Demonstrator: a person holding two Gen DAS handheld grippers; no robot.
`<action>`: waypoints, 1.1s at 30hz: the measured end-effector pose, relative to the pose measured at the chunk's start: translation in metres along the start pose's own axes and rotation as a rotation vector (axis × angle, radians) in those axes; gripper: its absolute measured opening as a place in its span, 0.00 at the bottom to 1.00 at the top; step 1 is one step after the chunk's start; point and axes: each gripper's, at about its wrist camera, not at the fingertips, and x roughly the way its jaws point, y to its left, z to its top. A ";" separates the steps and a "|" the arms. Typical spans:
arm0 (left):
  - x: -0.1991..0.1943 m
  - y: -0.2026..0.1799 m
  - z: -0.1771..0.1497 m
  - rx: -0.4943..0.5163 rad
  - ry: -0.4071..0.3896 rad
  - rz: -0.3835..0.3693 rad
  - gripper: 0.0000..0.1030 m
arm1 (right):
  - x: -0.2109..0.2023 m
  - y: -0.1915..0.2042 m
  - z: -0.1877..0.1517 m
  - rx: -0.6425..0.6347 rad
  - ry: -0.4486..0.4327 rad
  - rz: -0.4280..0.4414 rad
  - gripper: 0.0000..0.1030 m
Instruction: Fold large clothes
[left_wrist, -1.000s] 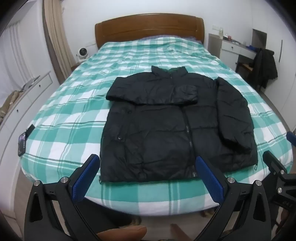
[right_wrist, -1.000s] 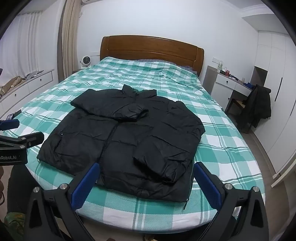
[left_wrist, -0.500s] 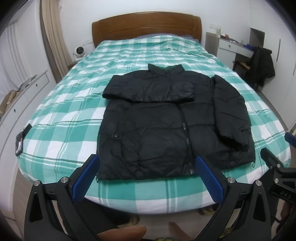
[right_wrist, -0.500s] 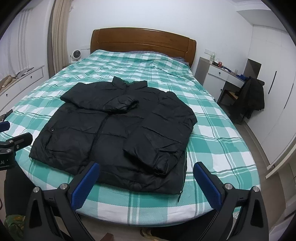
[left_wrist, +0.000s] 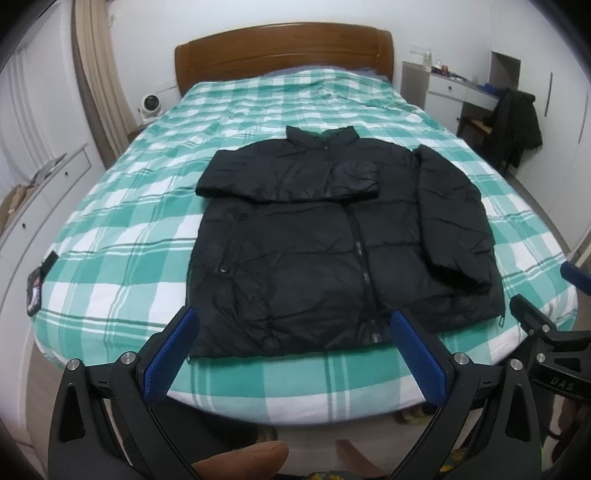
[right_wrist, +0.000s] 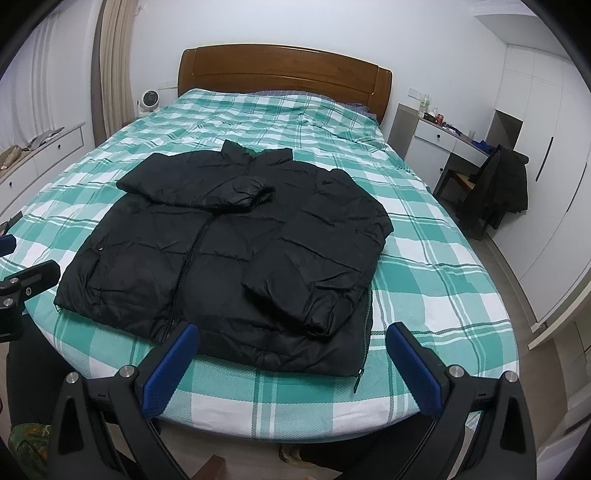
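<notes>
Black jacket lies on the bed beyond both grippers' spread fingers.

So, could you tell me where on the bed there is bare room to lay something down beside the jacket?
Bare bedspread runs from the jacket collar to the headboard, down the strip on its left, and wider on its right. The foot edge is crowded: the hem nearly reaches it, with both open grippers there.
</notes>
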 end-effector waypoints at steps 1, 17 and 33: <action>0.000 0.000 0.000 -0.001 0.000 -0.001 1.00 | 0.000 0.000 -0.001 -0.002 -0.007 -0.003 1.00; 0.005 -0.007 -0.002 0.029 0.036 -0.039 1.00 | 0.002 0.001 -0.002 0.009 -0.006 -0.007 1.00; 0.007 -0.006 -0.004 0.038 0.050 -0.026 1.00 | 0.002 0.000 -0.002 0.010 -0.009 -0.008 1.00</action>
